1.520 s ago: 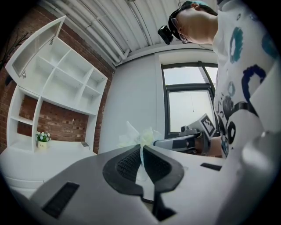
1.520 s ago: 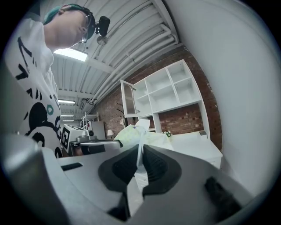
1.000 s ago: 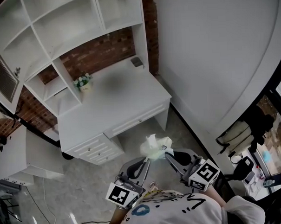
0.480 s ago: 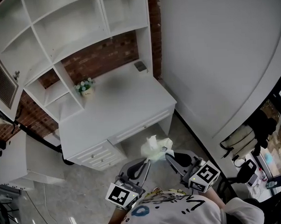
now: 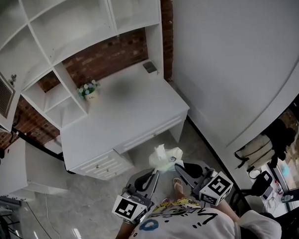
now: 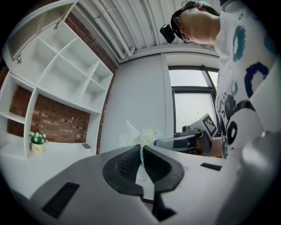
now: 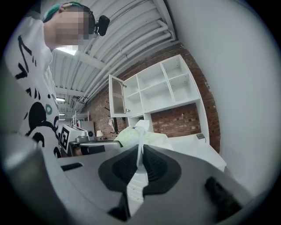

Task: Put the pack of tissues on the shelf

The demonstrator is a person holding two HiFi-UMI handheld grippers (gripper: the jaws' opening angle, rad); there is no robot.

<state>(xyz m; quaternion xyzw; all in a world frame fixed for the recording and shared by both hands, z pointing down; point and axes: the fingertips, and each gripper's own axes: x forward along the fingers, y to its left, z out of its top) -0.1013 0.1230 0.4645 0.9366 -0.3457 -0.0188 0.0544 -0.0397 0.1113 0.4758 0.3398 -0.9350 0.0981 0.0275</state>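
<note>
Right now you are holding the pack of tissues point(image 5: 166, 158) in the air between both grippers, near your body and well short of the white tabletop point(image 5: 124, 112) and the shelf point(image 5: 76, 30) above it. It is looking soft and crumpled, a pale yellowish-green plastic wrap bunching into a white peak at its far left. Your left gripper point(image 5: 154, 174) is pinching a thin fold of wrap at the pack's left edge, jaws pressed nearly together on it. Your right gripper point(image 5: 177, 168) is pinching another fold at the right edge the same way. The jaws are hiding the pack's near underside, and any print on it is too blurred to read. A small dark thing point(image 5: 149, 67) at the tabletop's far right corner is too small to identify.
</note>
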